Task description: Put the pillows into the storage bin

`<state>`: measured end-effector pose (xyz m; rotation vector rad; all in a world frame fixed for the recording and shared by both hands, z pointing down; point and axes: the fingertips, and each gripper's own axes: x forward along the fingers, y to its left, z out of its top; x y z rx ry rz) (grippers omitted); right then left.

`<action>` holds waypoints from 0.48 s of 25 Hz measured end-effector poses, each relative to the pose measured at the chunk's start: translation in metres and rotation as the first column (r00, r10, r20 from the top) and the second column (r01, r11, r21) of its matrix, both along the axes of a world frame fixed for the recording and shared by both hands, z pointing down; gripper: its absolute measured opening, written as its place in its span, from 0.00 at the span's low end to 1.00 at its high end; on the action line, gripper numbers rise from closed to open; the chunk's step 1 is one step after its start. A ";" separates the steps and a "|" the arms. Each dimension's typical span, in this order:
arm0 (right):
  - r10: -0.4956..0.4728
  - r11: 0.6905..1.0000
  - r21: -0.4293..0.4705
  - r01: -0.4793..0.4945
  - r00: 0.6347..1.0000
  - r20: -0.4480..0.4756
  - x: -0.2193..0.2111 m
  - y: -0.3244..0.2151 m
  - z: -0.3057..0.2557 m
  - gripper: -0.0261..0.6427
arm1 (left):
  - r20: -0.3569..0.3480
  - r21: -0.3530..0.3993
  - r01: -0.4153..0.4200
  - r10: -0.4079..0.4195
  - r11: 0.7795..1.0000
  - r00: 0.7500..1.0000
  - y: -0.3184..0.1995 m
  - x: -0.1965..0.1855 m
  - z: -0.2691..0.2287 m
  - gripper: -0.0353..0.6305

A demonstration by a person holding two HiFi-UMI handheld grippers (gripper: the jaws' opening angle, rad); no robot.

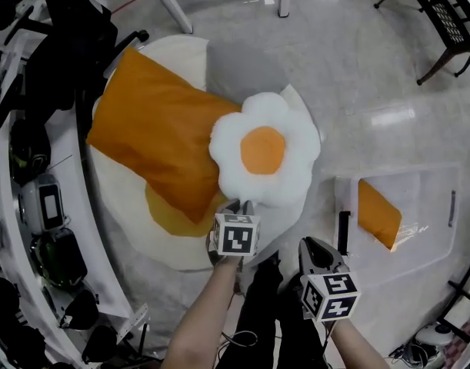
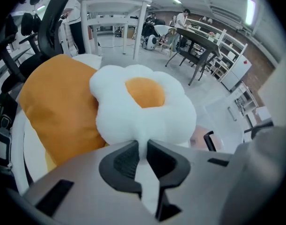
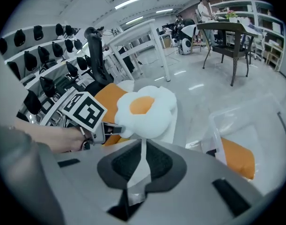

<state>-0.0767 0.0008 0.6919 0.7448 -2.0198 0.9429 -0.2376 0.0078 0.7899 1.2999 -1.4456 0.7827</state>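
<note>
Left gripper [image 1: 242,204] fingers clench the flower pillow's [image 1: 265,151] edge beside the orange pillow [image 1: 154,133] (both over a pale cushion [image 1: 127,214]); right gripper [image 1: 310,244] fingers closed, empty, near the storage bin [image 1: 431,229].

L tool [image 1: 241,204] on flower pillow [image 1: 265,151] edge, orange pillow [image 1: 154,133] beside, bin [image 1: 431,206] right

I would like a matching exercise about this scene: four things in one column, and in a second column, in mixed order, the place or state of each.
Things:
1. flower pillow
2. big orange pillow
3. small orange pillow
4. right claw

Places or states:
A. inside the clear bin
B. closed, holding nothing
C. pinched at its edge by the left claw
D. lying on the round white cushion

Pairs: 1-C, 2-D, 3-A, 4-B
</note>
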 end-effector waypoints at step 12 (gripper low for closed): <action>0.099 0.994 0.046 -0.099 0.995 0.011 0.047 0.006 -0.065 0.08 | -0.090 0.062 -0.014 0.020 0.998 0.996 -0.005 0.059 -0.087 0.11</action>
